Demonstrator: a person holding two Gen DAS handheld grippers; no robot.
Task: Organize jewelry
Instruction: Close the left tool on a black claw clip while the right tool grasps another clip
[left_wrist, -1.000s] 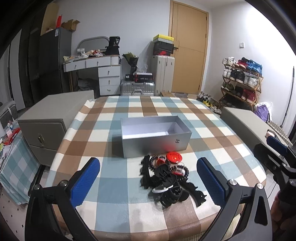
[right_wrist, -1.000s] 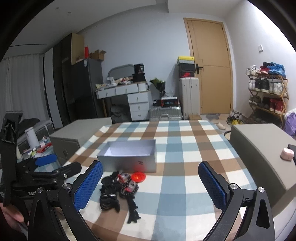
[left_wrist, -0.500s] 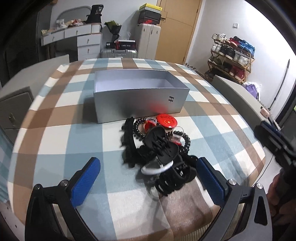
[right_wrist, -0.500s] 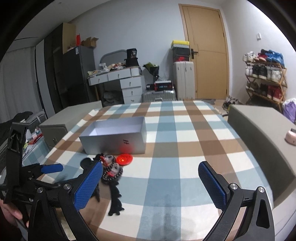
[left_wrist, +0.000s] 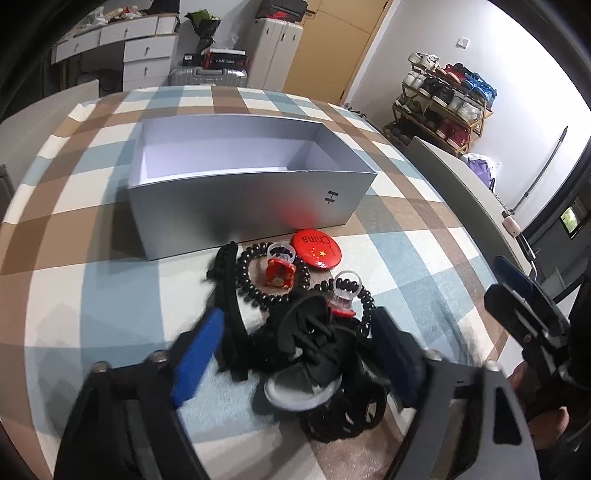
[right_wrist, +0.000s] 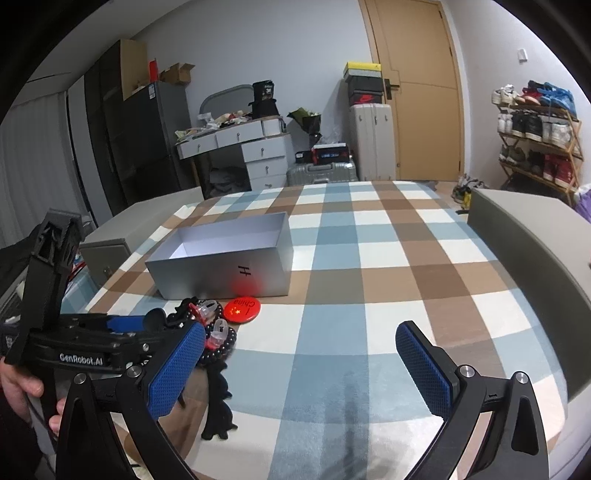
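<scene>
An open, empty silver box (left_wrist: 251, 199) stands on the checked tablecloth; it also shows in the right wrist view (right_wrist: 225, 266). In front of it lies a pile of hair accessories: a black claw clip (left_wrist: 314, 343), black coil hair ties (left_wrist: 258, 284), a red toy ring (left_wrist: 279, 273) and a red China badge (left_wrist: 317, 248). My left gripper (left_wrist: 299, 354) is low over the pile, its blue pads (left_wrist: 195, 354) either side of the black claw clip, jaws partly closed, not gripping. My right gripper (right_wrist: 299, 369) is open and empty, to the right of the pile.
The checked table (right_wrist: 388, 258) reaches to a grey bench (right_wrist: 535, 251) on the right and a grey cabinet (right_wrist: 110, 247) on the left. A black headband (left_wrist: 231, 306) lies left of the pile. Suitcases, a desk and a shoe rack stand behind.
My left gripper has dropped and moved forward onto the pile, and its jaws have narrowed around the black claw clip. My right gripper has stayed wide open.
</scene>
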